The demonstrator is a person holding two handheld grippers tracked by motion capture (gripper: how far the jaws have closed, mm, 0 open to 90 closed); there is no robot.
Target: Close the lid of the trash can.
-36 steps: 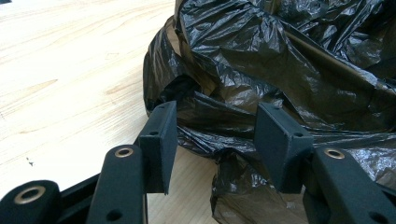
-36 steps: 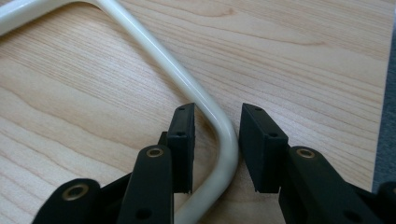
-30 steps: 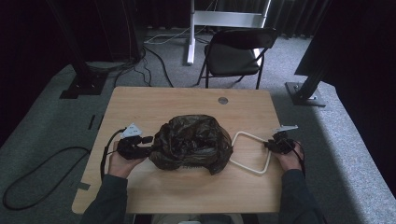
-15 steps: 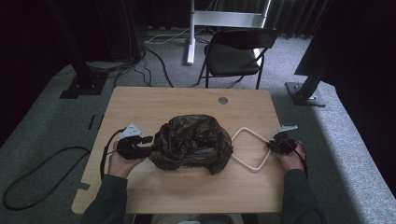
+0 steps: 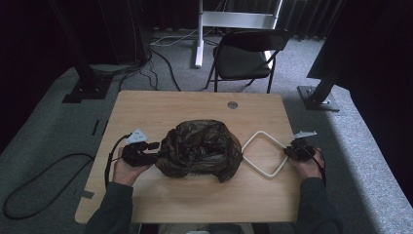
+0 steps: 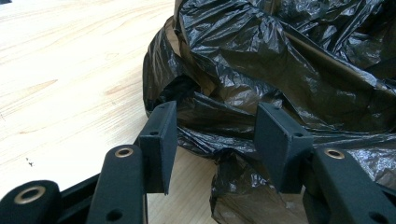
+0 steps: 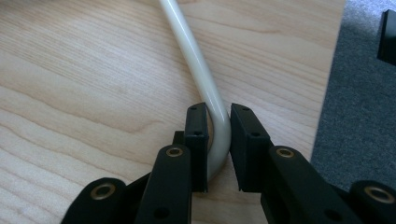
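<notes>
A crumpled black plastic bag [image 5: 202, 148] lies in the middle of the table. My left gripper [image 5: 155, 148] sits at the bag's left edge. In the left gripper view its jaws [image 6: 217, 116] stand open and wide apart, with folds of the bag [image 6: 280, 60] just ahead of the pads. A white tube frame [image 5: 251, 140], bent into a diamond, lies right of the bag. My right gripper [image 5: 287, 153] is at the frame's right corner. Its jaws [image 7: 218, 112] have just been closing and now pinch the bend of the white tube [image 7: 187, 42].
The wooden table [image 5: 160, 107] has a small round grommet [image 5: 233, 105] near its far edge. A black folding chair [image 5: 243, 58] stands behind it. A cable [image 5: 44, 170] loops on the grey floor at the left. The table's right edge [image 7: 327, 93] is close to my right gripper.
The right gripper's jaws have drawn in on the corner of the white frame. The left hand and the bag have stayed where they were.
</notes>
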